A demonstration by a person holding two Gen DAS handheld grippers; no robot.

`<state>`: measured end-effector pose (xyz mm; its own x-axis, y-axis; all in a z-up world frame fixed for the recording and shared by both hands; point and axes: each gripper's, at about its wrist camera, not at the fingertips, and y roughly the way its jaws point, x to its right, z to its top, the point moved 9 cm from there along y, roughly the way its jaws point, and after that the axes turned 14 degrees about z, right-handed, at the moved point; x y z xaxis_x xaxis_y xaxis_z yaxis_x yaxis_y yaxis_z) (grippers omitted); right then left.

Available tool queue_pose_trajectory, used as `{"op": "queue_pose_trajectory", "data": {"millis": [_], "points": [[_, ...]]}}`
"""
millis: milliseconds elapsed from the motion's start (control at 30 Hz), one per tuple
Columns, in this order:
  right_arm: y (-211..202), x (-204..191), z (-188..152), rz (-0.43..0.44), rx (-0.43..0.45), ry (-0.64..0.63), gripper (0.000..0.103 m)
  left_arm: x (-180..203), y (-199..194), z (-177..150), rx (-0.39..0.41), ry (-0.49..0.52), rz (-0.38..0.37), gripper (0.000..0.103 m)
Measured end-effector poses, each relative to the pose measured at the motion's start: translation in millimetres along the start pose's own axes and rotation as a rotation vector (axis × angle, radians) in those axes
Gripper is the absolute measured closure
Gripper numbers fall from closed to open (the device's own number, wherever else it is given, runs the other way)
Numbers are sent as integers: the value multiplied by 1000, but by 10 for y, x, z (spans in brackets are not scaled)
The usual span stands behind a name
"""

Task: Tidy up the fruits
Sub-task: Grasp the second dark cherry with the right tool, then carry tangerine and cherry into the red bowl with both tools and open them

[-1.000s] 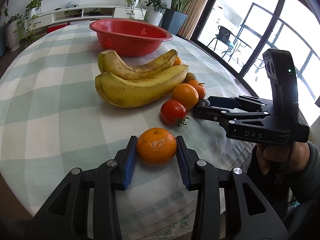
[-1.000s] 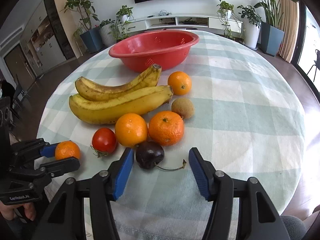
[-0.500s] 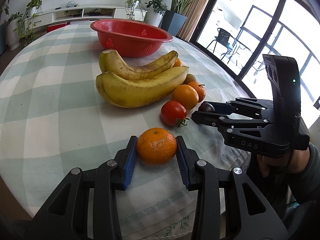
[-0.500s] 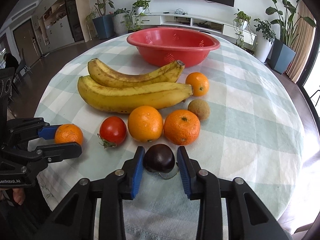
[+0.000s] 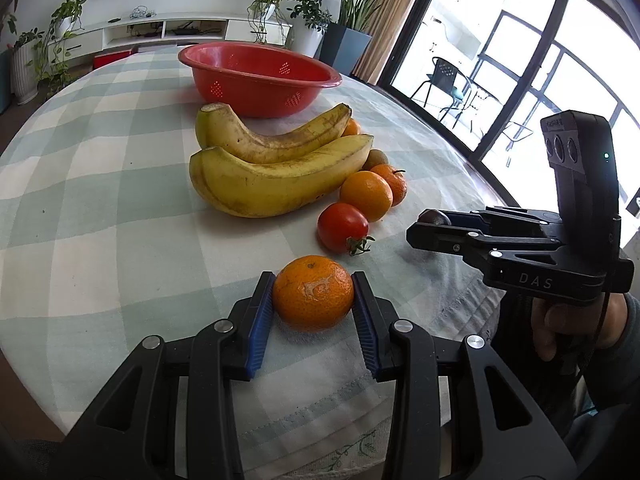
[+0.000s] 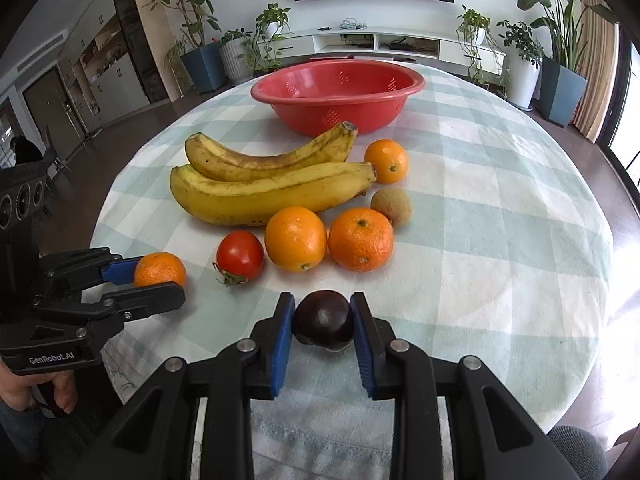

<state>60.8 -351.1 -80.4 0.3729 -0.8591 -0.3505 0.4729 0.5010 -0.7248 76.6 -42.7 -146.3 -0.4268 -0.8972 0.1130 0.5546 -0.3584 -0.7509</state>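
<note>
Sitting on a round checked worktop (image 6: pixel 500 208) in a living room. Left claw (image 5: pixel 313 300) gripping a mandarin (image 5: pixel 314 292), right claw (image 6: pixel 323 322) gripping a dark plum (image 6: pixel 324 316), both at the near edge. Bowl (image 6: pixel 338 96) lying straight ahead toward the far edge, beyond the bananas (image 6: pixel 272 188); needing a lift over them, probably.

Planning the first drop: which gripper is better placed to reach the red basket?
Right, marginally. The right gripper holds the dark fruit facing the red basket; left gripper sits farther out.
</note>
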Motion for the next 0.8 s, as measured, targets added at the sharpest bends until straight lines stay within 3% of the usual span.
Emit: {"op": "queue_pose_trajectory", "data": {"millis": [167, 333, 567, 800], "points": [[-171, 69, 24, 50, 54, 70, 72, -2, -88, 72, 16, -33, -36, 68], [-432, 308, 236, 43, 130, 114, 72, -101, -259, 279, 50, -43, -25, 68], [-819, 733, 829, 18, 262, 158, 72, -325, -491, 1049, 139, -7, 31, 68], [-831, 611, 1652, 80, 324, 78, 72, -243, -269, 1888, 143, 122, 97, 68]]}}
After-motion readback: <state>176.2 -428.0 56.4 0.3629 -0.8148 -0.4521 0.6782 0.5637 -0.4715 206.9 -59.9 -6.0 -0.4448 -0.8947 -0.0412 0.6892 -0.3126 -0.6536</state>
